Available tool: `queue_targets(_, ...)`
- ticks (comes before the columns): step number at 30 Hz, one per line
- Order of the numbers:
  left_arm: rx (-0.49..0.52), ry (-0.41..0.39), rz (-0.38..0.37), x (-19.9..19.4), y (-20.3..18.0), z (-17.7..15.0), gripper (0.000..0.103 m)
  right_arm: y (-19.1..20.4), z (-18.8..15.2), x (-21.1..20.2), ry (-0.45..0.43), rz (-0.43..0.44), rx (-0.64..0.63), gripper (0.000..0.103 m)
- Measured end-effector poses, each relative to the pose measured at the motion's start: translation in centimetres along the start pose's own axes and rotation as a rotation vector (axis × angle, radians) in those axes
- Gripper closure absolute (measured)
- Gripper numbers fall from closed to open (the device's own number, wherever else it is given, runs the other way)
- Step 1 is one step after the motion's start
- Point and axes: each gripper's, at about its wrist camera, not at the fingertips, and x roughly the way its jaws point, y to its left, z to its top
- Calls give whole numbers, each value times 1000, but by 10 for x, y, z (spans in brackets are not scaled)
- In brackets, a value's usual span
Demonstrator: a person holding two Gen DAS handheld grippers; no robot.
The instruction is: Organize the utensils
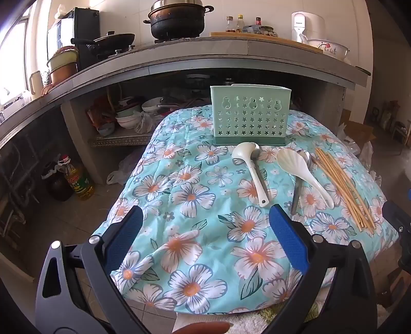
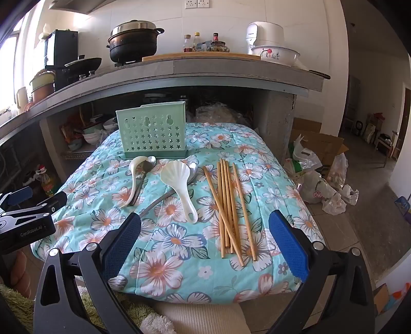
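A mint-green utensil holder [image 1: 250, 114] [image 2: 151, 135] with star cut-outs stands upright at the far end of the floral cloth [image 1: 195, 205] [image 2: 179, 239]. In front of it lie a white ladle [image 1: 253, 168] [image 2: 134, 177], a white shell-shaped rice scoop [image 1: 303, 170] [image 2: 179, 185] over a metal spoon [image 1: 298, 190] [image 2: 192, 169], and several wooden chopsticks [image 1: 344, 190] [image 2: 228, 208]. My left gripper [image 1: 205, 223] hovers open over the near cloth, short of the ladle's handle. My right gripper [image 2: 205, 228] is open near the chopsticks' near ends, holding nothing.
A concrete counter [image 1: 205, 59] [image 2: 195, 74] with a black pot [image 1: 177, 23] [image 2: 133, 43], bottles and a rice cooker [image 2: 264, 34] rises behind. Bowls sit on shelves below. An oil bottle [image 1: 79, 179] stands on the floor at left; plastic bags [image 2: 321, 185] and cardboard lie at right.
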Motion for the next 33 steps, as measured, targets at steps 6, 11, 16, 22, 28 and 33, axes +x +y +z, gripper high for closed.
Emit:
queue_targets(6, -4, 6, -2, -2, 1, 0, 8, 0, 0, 1, 3, 1, 1, 6)
queue_targets(11, -1, 19, -8, 4, -3, -3, 8, 0, -1, 1, 4, 1, 2, 6)
queue_targets(16, 2, 20, -10, 2, -4, -5, 8, 0, -1, 1, 6, 1, 2, 6)
queue_targets(22, 12, 35, -21, 5, -5, -4, 8, 0, -1, 2, 7, 1, 3, 6)
queue_targets(28, 11, 43, -24, 7, -5, -5, 8, 0, -2, 2, 8, 1, 3, 6)
queue_targets(33, 11, 46, -24, 8, -5, -5, 8, 1, -2, 2, 9, 1, 3, 6)
